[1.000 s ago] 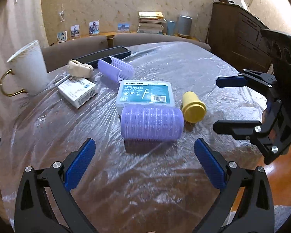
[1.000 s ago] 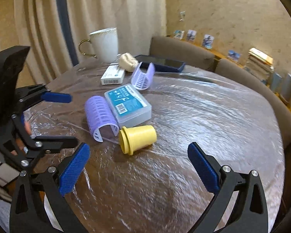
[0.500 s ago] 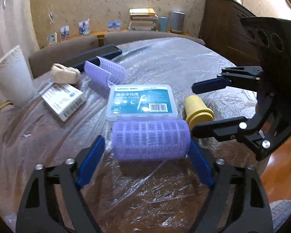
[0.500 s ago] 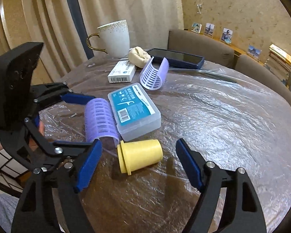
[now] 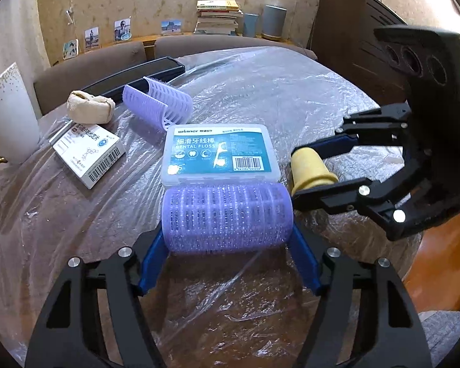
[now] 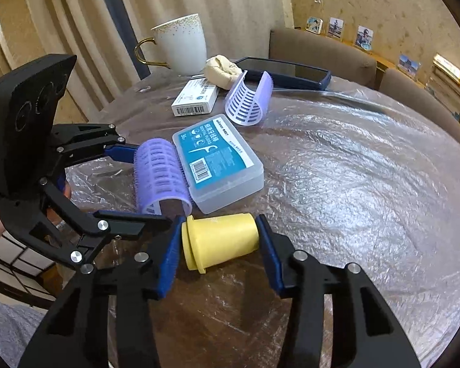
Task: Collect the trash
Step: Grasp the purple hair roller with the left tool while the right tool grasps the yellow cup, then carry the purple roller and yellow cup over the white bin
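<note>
A purple hair roller point(image 5: 227, 217) lies on its side on the film-covered table point(image 5: 291, 98), against the near edge of a dental floss box point(image 5: 220, 153). My left gripper point(image 5: 227, 239) is closing on the roller, its blue pads point(image 5: 151, 260) pressing both ends. Just right of the roller lies a yellow plastic cap point(image 6: 220, 239) on its side. My right gripper point(image 6: 219, 240) is closing on the cap, with a pad against its flanged end and another against its narrow end. Both grippers sit side by side, almost touching, at the table's near edge.
Behind the floss box lie a split purple roller half point(image 5: 159, 104), a white carton point(image 5: 89, 153), a crumpled tissue point(image 5: 90, 109), a black case point(image 5: 138, 73) and a white mug point(image 5: 6, 119). Brown chairs ring the table's far side. A dark cabinet point(image 5: 352, 30) stands at right.
Both grippers came forward and down and drew their jaws in from wide open. The left pads now touch the roller's ends, the right pads the yellow cap's ends.
</note>
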`<action>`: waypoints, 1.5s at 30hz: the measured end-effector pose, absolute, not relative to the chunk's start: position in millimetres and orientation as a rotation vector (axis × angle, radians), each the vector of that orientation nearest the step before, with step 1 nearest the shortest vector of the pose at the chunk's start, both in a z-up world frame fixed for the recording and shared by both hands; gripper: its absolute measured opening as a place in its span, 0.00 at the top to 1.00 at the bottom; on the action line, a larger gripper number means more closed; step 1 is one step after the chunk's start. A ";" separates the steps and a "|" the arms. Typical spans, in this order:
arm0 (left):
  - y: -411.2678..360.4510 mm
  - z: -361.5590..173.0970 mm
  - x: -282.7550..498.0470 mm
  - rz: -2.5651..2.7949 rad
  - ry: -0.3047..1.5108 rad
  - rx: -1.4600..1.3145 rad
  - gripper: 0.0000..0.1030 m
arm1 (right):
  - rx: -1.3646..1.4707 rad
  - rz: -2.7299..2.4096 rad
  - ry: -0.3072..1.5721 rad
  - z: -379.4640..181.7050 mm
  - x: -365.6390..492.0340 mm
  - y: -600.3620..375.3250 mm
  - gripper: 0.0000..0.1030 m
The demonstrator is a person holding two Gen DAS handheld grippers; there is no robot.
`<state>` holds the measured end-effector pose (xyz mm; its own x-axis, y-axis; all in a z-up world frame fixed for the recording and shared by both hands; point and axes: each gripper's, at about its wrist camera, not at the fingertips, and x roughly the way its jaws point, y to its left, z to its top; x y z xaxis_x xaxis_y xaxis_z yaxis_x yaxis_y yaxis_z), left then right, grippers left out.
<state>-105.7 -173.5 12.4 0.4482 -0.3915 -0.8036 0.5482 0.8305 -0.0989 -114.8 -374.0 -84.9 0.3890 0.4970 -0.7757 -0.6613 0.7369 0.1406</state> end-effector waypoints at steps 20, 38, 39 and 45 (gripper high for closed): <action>-172.0 14.2 -109.1 -0.488 0.948 0.158 0.31 | -0.065 0.656 0.896 -82.3 -134.0 -385.7 0.57; -158.6 19.9 -123.8 -0.440 0.934 0.101 0.31 | -0.116 0.632 0.883 -88.2 -143.7 -368.7 0.58; -157.6 20.3 -124.4 -0.438 0.933 0.100 0.31 | -0.111 0.631 0.877 -87.0 -145.0 -369.6 0.58; -152.6 24.1 -129.9 -0.431 0.923 0.091 0.31 | -0.073 0.634 0.863 -79.3 -150.7 -376.7 0.58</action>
